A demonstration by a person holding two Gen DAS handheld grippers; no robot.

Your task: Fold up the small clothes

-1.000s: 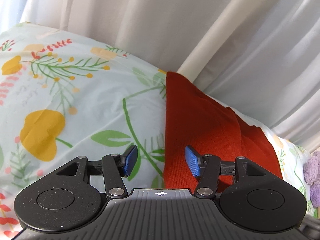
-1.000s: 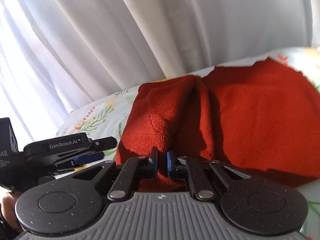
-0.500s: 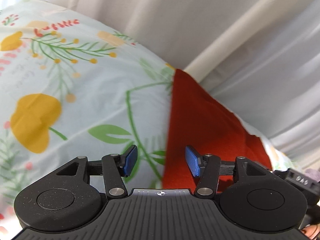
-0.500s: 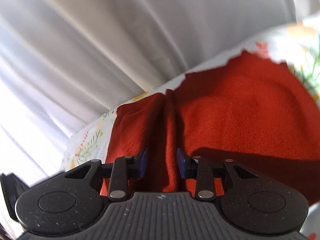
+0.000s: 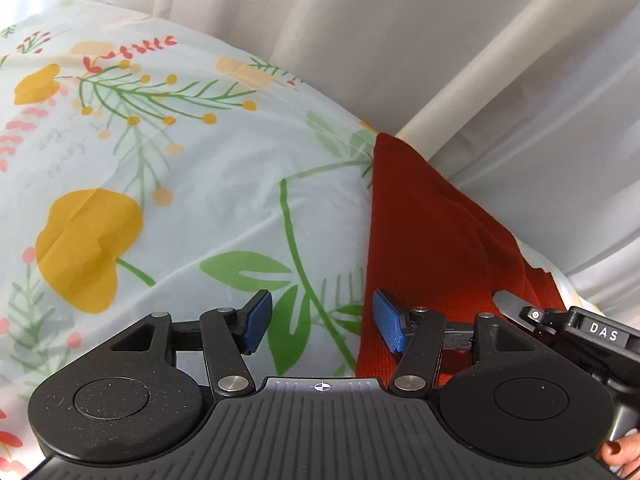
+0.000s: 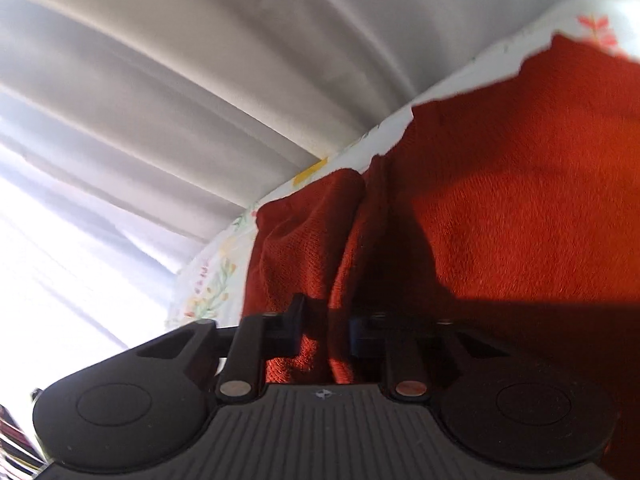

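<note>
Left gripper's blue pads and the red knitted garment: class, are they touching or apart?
Apart. The left wrist view shows the left gripper open, floral sheet visible between its pads, the red garment lying beyond them.

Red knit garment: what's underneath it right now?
The red knit garment lies on a floral bedsheet, which shows beside it and past its far edge by the white curtain. Whatever is directly beneath the cloth is covered, so I cannot tell.

The sheet (image 5: 192, 184) lies under and ahead of the left tongs (image 5: 320, 322), the garment (image 5: 420, 240) on it off to their right, the curtain (image 5: 400, 40) behind. A fold of garment stands between the closing right tongs (image 6: 324, 330).
</note>
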